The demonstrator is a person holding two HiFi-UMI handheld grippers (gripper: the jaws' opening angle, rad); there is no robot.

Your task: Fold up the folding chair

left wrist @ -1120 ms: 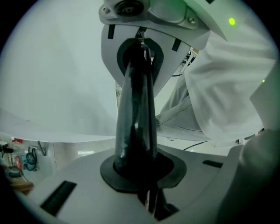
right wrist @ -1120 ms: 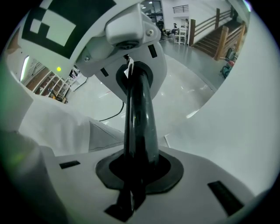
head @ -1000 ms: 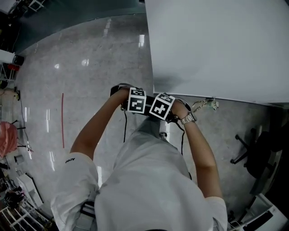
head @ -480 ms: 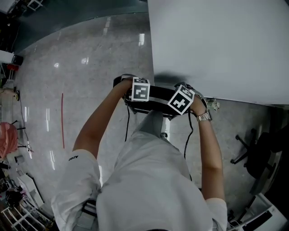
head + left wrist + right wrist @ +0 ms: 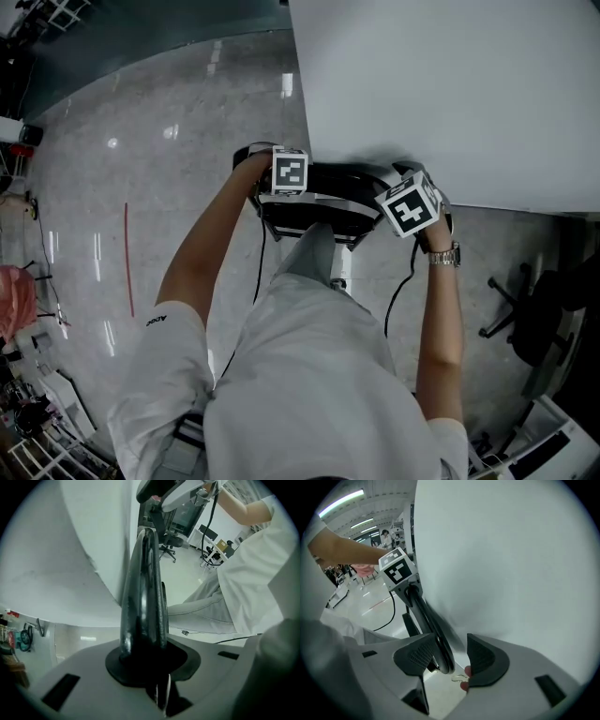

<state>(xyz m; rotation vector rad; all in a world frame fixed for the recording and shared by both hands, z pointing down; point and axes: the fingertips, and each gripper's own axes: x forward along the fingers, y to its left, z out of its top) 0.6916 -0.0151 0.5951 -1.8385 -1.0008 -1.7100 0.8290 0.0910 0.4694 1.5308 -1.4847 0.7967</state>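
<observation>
**Left of the frame.** My left tool (image 5: 149,662) is clenched on the chair (image 5: 328,181). Its pads press on both faces of the glossy black rim (image 5: 143,583), which runs straight up the left gripper view.

**Centre.** In the head view the chair stands on the floor (image 5: 187,112) in front of me, between my two hands. It is close against the edge of the white surface (image 5: 450,94) that fills the upper right.

**Right.** My right tool (image 5: 452,660) is released and its jaws have just been opening. The same rim passes between them, close beside the left-hand pad and clear of the other.

**Handling (judged).**
- The frame looks stiff and will not give under the pads.
- The smooth rim is likely slippery, so it wants a firm squeeze.
- The chair is probably of moderate weight and hinged, so its parts may swing and pinch.
- The best hold is on the top rim near both ends, away from the hinges.
</observation>
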